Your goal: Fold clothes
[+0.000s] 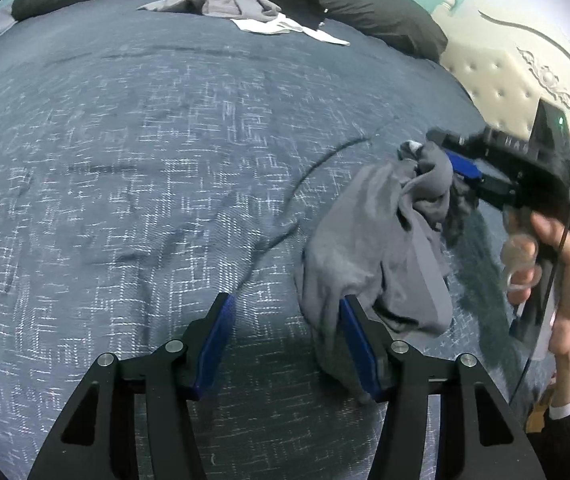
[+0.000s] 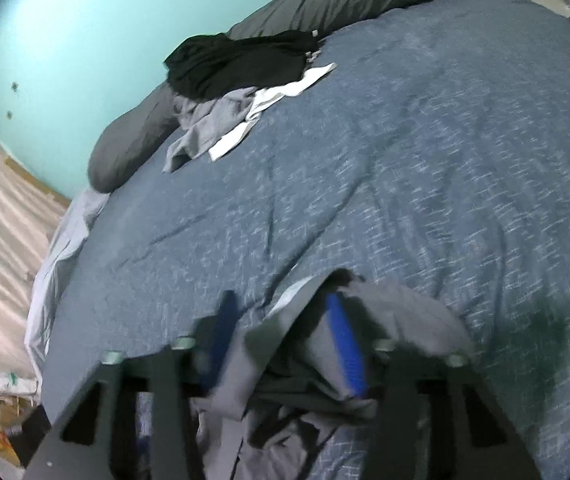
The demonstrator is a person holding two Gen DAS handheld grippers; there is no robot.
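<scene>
A wide bed fills both views, covered by a blue-grey bedspread (image 1: 165, 180) flecked with short white dashes, set against a teal wall (image 2: 85, 40) with a cream tufted headboard (image 1: 505, 80) at the right. Dark grey pillows (image 1: 365, 4) run along the far edge. In front of them lies a heap of clothes (image 2: 225, 100): a black garment on top, a light grey one beneath it, and a white piece spread beside them on the cover.

The left gripper (image 1: 285, 344) hovers low over the bedspread with its blue-padded jaws standing wide apart and nothing pinched between them; a lower fold of the grey garment (image 1: 373, 240) drapes against the outer side of its right finger. That garment hangs bunched in the air just above the cover, its upper end gathered at the right gripper (image 1: 461, 168), which a hand (image 1: 557, 288) with a white cuff holds by the handle.

From the right wrist camera, the picture is blurred: grey cloth (image 2: 325, 360) lies piled between and over the two fingers, which look spaced apart, so I cannot tell whether the jaws are pinching the fabric or it is merely draped across them. A pale sheet edge (image 2: 65, 232) hangs off the bed's left side
</scene>
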